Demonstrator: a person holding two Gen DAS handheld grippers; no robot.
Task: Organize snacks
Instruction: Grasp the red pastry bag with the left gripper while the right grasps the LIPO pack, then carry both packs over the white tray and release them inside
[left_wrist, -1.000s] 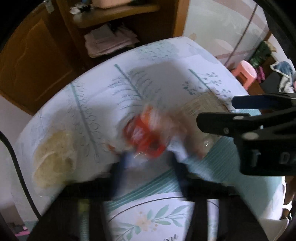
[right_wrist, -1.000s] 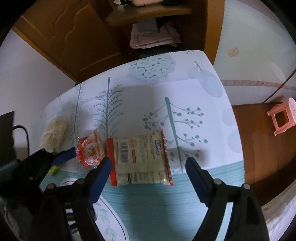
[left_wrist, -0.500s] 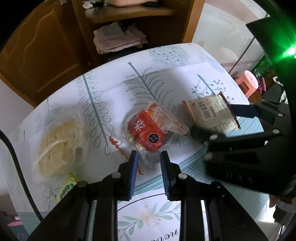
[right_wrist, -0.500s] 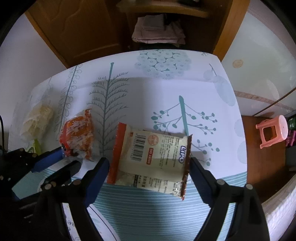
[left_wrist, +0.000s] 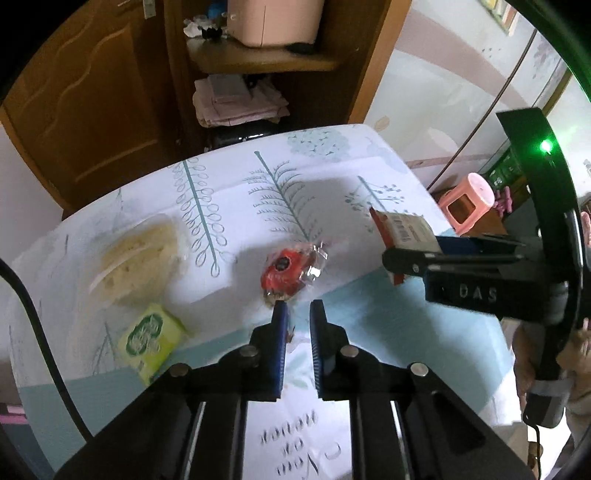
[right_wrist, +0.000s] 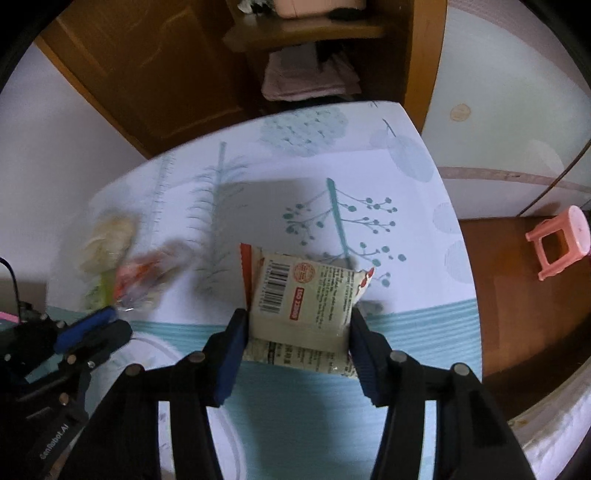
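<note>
The right gripper is closing on the cream, red-edged foil snack packet, pads already against both its sides, on the leaf-printed tablecloth; the left gripper is pinched nearly shut on the clear wrapper tail of the small red sweet; both pickups seem under way; next, each needs a firm hold before lifting.

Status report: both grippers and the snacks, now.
Left gripper shut on red snack pack wrapper edge. Right gripper closing on barcoded cream packet. Nothing in the way.
</note>
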